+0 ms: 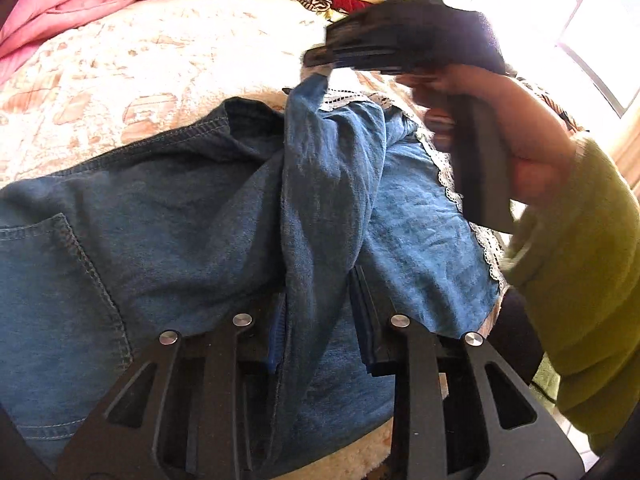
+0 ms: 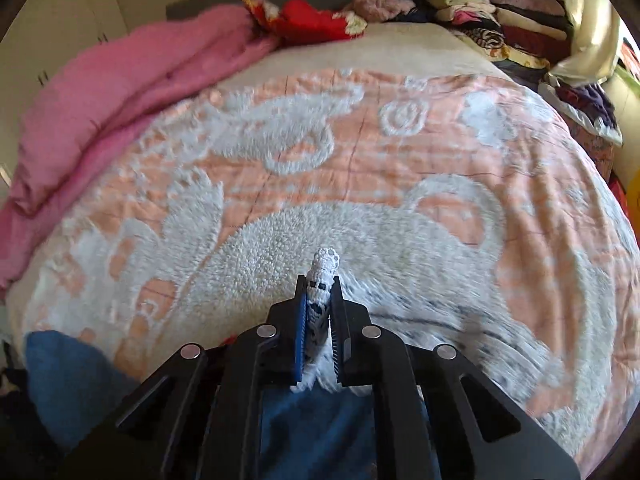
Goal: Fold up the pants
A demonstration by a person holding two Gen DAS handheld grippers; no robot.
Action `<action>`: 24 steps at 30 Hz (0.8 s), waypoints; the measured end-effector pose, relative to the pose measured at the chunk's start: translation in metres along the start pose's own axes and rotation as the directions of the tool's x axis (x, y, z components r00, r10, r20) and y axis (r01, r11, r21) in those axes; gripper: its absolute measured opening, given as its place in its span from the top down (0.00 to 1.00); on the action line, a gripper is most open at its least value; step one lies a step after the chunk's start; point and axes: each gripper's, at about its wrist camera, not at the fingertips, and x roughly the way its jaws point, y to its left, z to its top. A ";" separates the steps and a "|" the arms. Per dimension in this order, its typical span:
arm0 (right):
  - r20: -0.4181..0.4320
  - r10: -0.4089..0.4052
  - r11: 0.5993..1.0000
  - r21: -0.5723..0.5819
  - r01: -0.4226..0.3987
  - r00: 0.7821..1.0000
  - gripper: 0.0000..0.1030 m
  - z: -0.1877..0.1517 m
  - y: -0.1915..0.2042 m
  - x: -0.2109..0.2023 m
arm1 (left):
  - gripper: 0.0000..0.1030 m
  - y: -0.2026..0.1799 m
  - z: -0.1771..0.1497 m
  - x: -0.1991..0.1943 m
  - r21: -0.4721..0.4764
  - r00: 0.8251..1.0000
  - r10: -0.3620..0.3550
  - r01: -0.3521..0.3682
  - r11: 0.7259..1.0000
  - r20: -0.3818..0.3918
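Blue denim pants (image 1: pixel 180 216) with a white lace hem (image 1: pixel 448 184) lie on the bed. My left gripper (image 1: pixel 318 304) is shut on a raised fold of the denim between its fingers. My right gripper (image 2: pixel 319 300) is shut on the lace-trimmed hem (image 2: pixel 324 268), which pokes out past the fingertips, held above the bedspread. In the left wrist view the right gripper (image 1: pixel 320 58) is up at the top, lifting a strip of denim (image 1: pixel 308 96), with the person's hand (image 1: pixel 520 128) on its handle.
A peach and white fleece bedspread (image 2: pixel 360 184) covers the bed. A pink quilt (image 2: pixel 120 92) lies along the left side. Stacks of folded clothes (image 2: pixel 500 20) sit at the far right corner. A bright window (image 1: pixel 580 40) is on the right.
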 end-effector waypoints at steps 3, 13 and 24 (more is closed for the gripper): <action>0.036 0.029 0.999 0.036 -0.030 0.999 0.91 -0.008 -0.015 -0.031 | 0.79 -0.004 -0.001 -0.003 0.016 1.000 0.022 -0.022 1.000 0.013; 0.172 0.106 0.974 0.181 -0.137 0.979 0.91 -0.078 -0.067 -0.142 | 1.00 -0.021 -0.008 -0.037 0.145 0.997 0.046 -0.055 0.988 0.063; 0.092 0.137 0.927 0.339 -0.160 0.986 0.91 -0.195 -0.098 -0.182 | 1.00 -0.034 -0.031 -0.040 0.273 0.997 0.071 -0.076 0.959 0.030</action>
